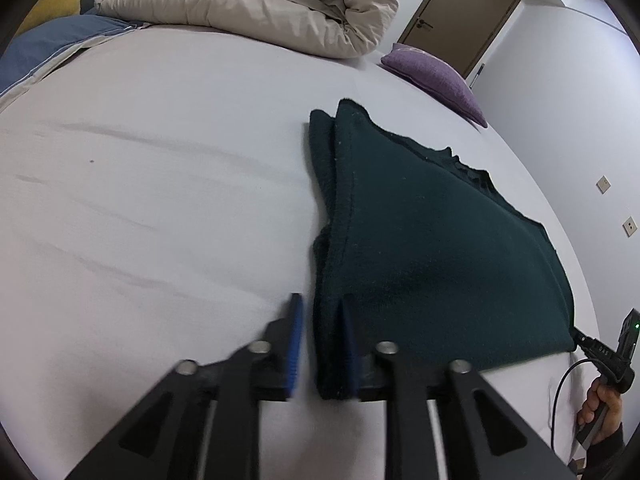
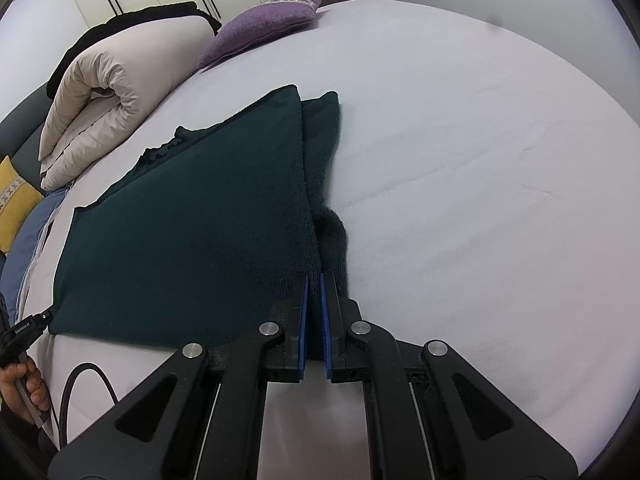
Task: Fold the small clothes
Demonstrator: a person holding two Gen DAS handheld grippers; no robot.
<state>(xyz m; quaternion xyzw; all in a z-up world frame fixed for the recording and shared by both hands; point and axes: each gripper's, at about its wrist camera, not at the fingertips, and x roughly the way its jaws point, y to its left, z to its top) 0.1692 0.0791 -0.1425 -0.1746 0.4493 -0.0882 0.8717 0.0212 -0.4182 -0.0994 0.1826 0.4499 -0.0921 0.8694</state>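
A dark green knitted garment [image 1: 432,248] [image 2: 200,232] lies folded flat on the pale bed sheet [image 1: 160,200], with a narrower folded strip along one side. My left gripper [image 1: 320,300] stands open astride the near end of that strip. Its right pad sits against the cloth, while its left pad [image 1: 296,340] is clear of it, with sheet showing in the gap. My right gripper [image 2: 316,276] is shut on the garment's near corner on the opposite side, dark cloth pinched between its blue pads [image 2: 305,320].
A rolled beige duvet [image 1: 260,4] [image 2: 100,92] and a purple cushion [image 1: 436,76] [image 2: 260,24] lie at the bed's far end. Blue bedding [image 1: 48,44] and a yellow cushion [image 2: 12,196] sit at the side. A hand [image 1: 600,412] [image 2: 20,384] and a cable are at the near edge.
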